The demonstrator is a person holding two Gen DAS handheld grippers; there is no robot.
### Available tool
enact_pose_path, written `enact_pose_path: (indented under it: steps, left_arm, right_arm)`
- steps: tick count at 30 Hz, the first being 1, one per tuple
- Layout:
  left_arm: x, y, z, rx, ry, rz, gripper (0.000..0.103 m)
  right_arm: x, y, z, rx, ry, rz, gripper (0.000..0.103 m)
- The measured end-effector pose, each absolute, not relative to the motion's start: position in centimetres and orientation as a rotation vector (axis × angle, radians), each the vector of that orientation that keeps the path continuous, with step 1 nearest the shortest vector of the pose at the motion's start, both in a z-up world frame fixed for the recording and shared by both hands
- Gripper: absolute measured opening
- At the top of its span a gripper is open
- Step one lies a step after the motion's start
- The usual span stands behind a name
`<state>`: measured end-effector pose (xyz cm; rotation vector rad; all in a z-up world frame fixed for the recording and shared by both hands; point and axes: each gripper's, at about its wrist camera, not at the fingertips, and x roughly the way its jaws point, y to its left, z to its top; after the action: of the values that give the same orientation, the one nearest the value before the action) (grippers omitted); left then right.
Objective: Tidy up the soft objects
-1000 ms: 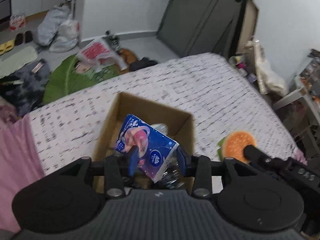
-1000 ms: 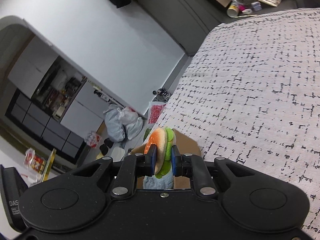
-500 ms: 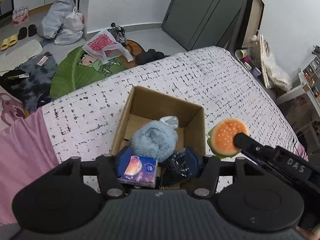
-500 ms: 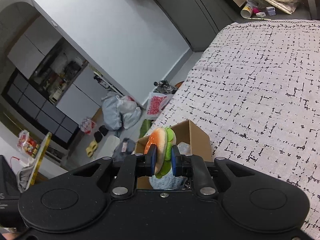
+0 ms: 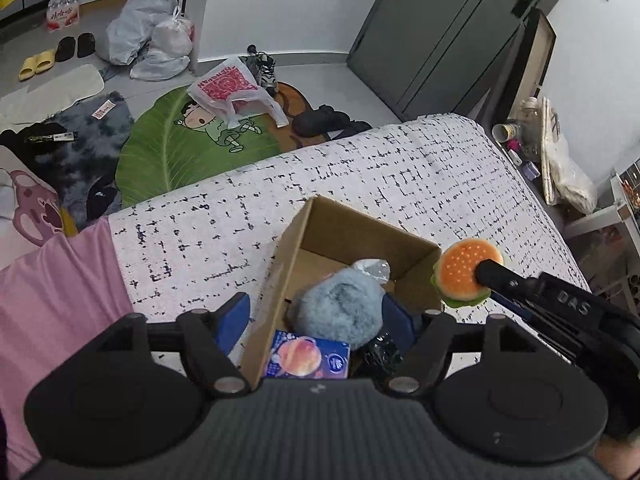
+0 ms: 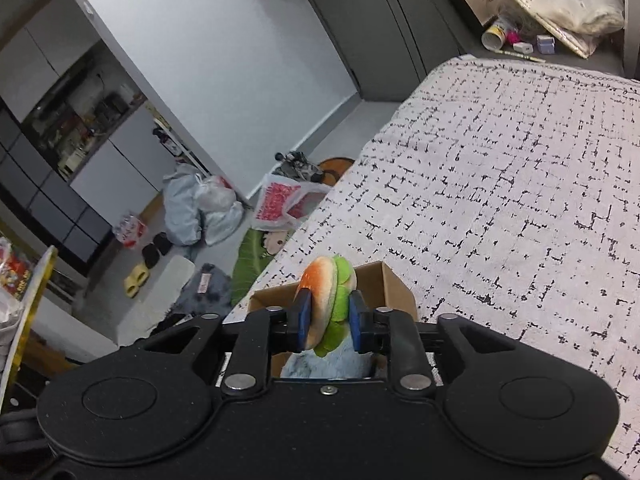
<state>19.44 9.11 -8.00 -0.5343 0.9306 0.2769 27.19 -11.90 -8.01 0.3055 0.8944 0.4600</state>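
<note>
On right gripper (image 5: 486, 276) body, white letters "DAS"; on the floor bag (image 5: 228, 88), red print too warped to read. Tissue pack (image 5: 306, 360) logo too small to read, lying in cardboard box (image 5: 296, 248) beside blue fluffy toy (image 5: 340, 308). Left gripper (image 5: 316, 320) just been opening, empty, straddling the box wall. Right jaws loosening yet touching plush burger (image 6: 330, 300) above the box.

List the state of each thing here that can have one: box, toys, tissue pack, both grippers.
Cardboard box: open-topped, on the bed.
Tissue pack: released, lying inside the box.
Blue fluffy toy: in the box.
Burger toy: between the right jaws, above the box.
Left gripper: open, jaws just widened.
Right gripper: jaws loosening around the burger.
</note>
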Motion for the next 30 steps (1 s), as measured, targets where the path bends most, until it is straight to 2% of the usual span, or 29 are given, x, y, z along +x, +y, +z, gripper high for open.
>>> enact_pose_path:
  steps: [3, 8, 15, 20, 23, 30]
  left_arm:
    - [19.4, 9.6, -8.0, -0.538, 0.934, 0.272, 0.073]
    - [19.4, 10.0, -8.1, -0.526, 0.955, 0.26, 0.076]
    - [19.0, 10.2, -7.0, -0.514, 0.948, 0.228, 0.083]
    - [18.2, 10.1, -5.7, -0.487, 0.943, 0.197, 0.093]
    - [17.4, 9.8, -4.9, -0.473, 0.941, 0.175, 0.094]
    - [15.1, 8.7, -3.1, -0.429, 0.93, 0.127, 0.096]
  right_arm:
    - [27.8, -11.5, -8.4, 0.292, 0.929, 0.434, 0.029]
    - [26.8, -11.4, -7.3, 0.278, 0.931, 0.406, 0.046]
    - [24.6, -11.8, -4.5, 0.24, 0.934, 0.398, 0.054]
    - [22.9, -12.5, -3.1, 0.235, 0.93, 0.381, 0.06]
    - [21.8, -13.3, -2.4, 0.236, 0.927, 0.364, 0.063]
    - [18.5, -15.1, -0.3, 0.233, 0.903, 0.35, 0.078]
